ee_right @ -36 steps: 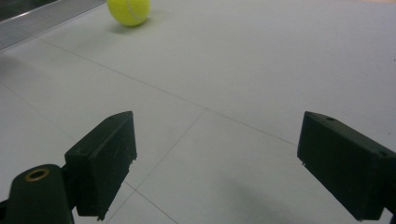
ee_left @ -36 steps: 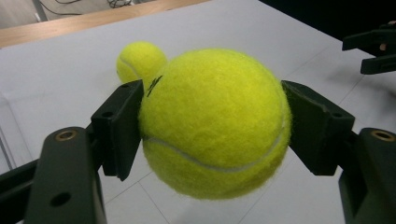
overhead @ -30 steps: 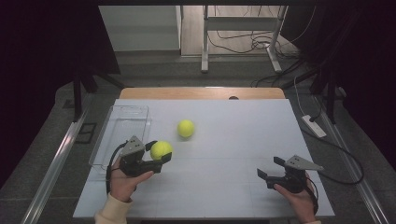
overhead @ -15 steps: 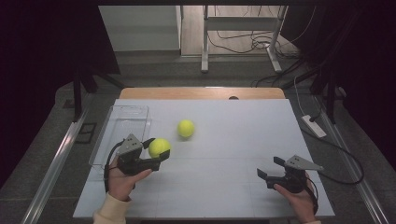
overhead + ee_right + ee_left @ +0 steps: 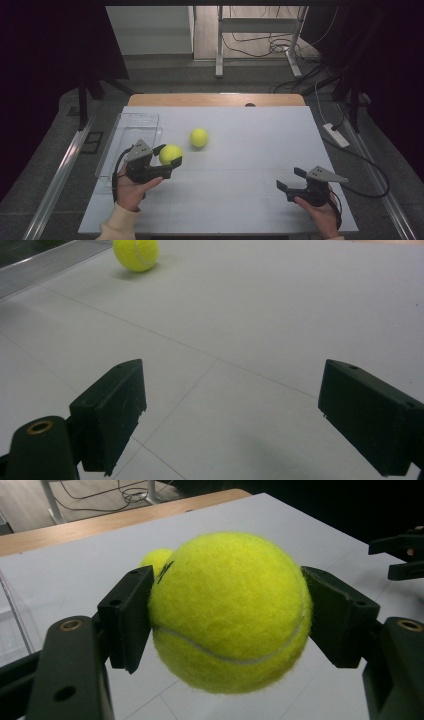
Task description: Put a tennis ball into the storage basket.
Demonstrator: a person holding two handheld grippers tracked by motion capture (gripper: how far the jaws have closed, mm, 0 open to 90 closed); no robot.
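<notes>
My left gripper (image 5: 168, 155) is shut on a yellow tennis ball (image 5: 170, 154), held just above the white table at its left side. In the left gripper view both black pads press the ball (image 5: 230, 612) from either side. A second tennis ball (image 5: 199, 137) lies on the table a little beyond and to the right of the held one; its top peeks out behind the held ball (image 5: 156, 560) and it sits far off in the right gripper view (image 5: 136, 254). My right gripper (image 5: 291, 180) stands open near the front right of the table, with nothing between its jaws (image 5: 230, 420).
A clear plastic tray (image 5: 131, 131) sits along the table's left side, just beyond my left hand. The white table (image 5: 250, 150) has a wooden strip at its far edge. Cables and a power strip (image 5: 336, 135) lie on the floor to the right.
My left gripper has risen slightly and shifted a little toward the tray with the ball in it. The right gripper has stayed where it was.
</notes>
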